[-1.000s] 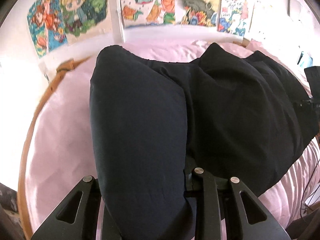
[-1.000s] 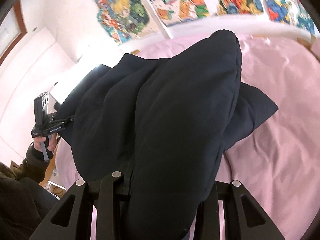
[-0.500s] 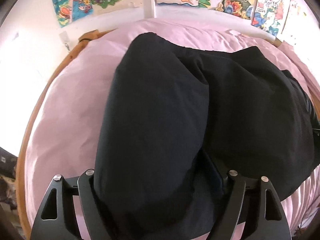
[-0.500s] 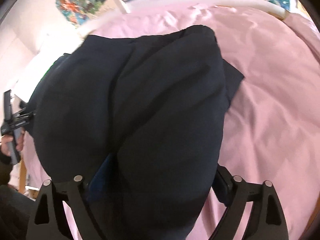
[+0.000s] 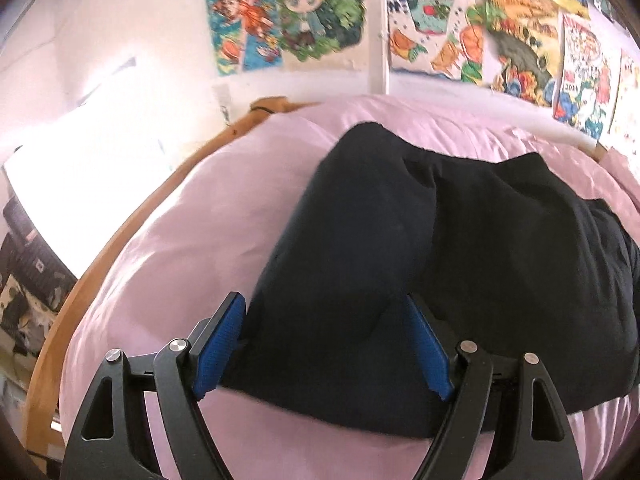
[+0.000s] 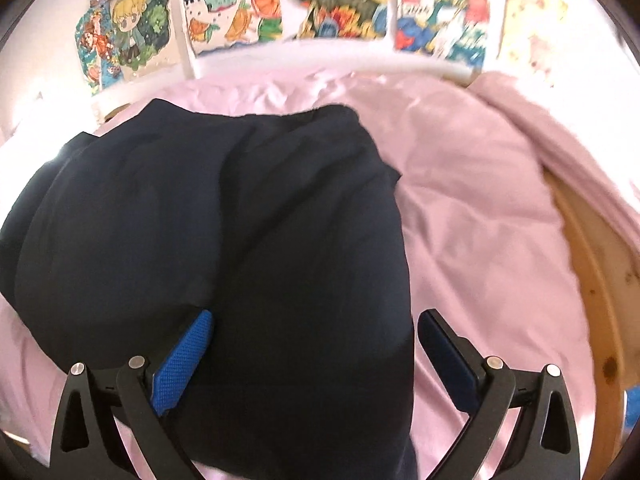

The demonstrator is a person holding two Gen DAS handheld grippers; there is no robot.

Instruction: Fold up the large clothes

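Note:
A large dark navy garment (image 5: 500,260) lies in a thick folded bundle on the pink bed sheet (image 5: 180,248). My left gripper (image 5: 322,302) stands open at the bundle's near left end. Its blue pads (image 5: 220,344) flank the cloth without pinching it. In the right wrist view the same garment (image 6: 200,208) fills the left and middle. My right gripper (image 6: 318,316) is opening over the near right fold. Its left pad (image 6: 184,364) rests against the cloth, and its right pad stands off over the bare sheet (image 6: 480,220).
A wooden bed frame curves along the left (image 5: 120,232) and along the right (image 6: 592,264). Colourful posters (image 5: 288,20) cover the wall behind the bed. A rumpled pink cover (image 6: 560,132) lies at the far right. Dark clutter (image 5: 32,280) sits past the left edge.
Both grippers were shut on the raised garment and have spread their jaws. The cloth has dropped and flattened onto the bed. Both grippers have drawn back slightly.

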